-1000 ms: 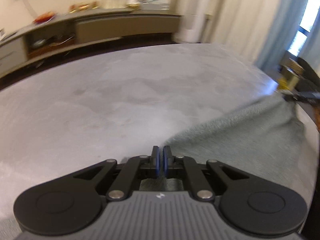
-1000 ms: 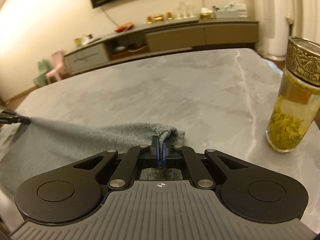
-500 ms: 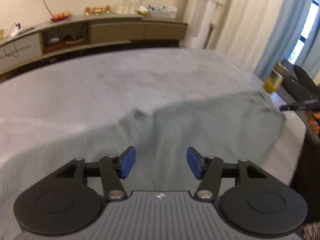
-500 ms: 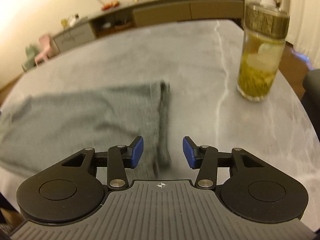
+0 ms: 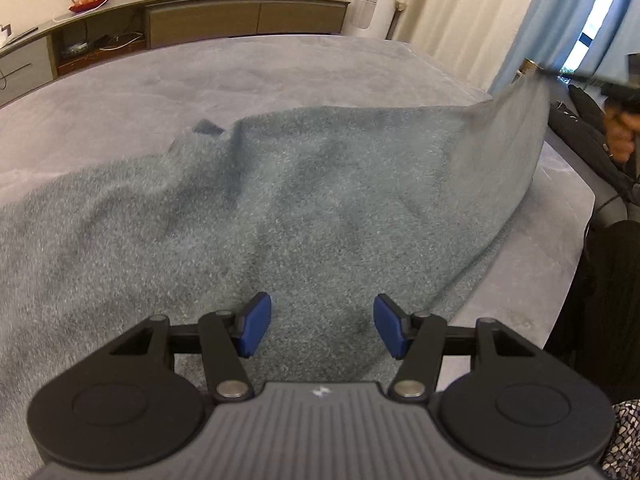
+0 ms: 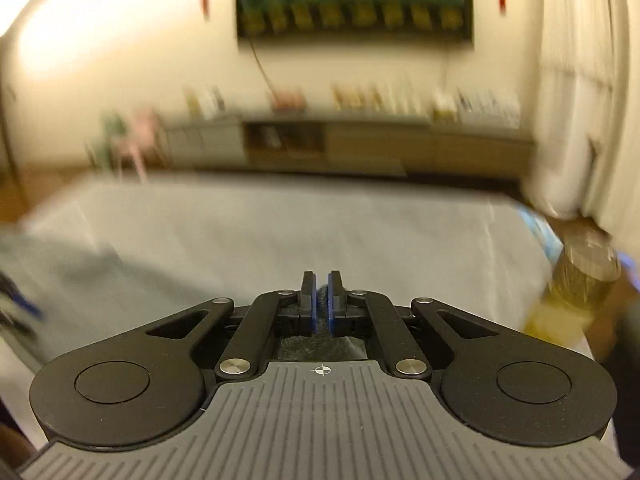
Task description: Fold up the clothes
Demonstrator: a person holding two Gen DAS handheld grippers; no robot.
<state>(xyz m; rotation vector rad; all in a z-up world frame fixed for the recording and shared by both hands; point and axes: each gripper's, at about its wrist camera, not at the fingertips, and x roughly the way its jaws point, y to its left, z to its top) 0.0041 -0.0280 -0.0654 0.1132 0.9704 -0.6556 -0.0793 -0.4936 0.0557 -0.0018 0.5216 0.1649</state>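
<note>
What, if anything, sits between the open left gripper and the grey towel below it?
Nothing visible. The left gripper is open directly over the grey towel, with only bare cloth between its blue pads.

Cloth (image 5: pixel 320 200) spread on table (image 5: pixel 280 68); jar (image 6: pixel 576 292) at table's right edge.

Grey-blue fuzzy cloth (image 5: pixel 320 200) on a pale grey, marbled tabletop (image 5: pixel 200 76). Black hand-held gripper (image 5: pixel 322 330) with blue pads (image 5: pixel 254 330). Yellow-green jar (image 6: pixel 576 296), light-blue curtain (image 5: pixel 560 20).
</note>
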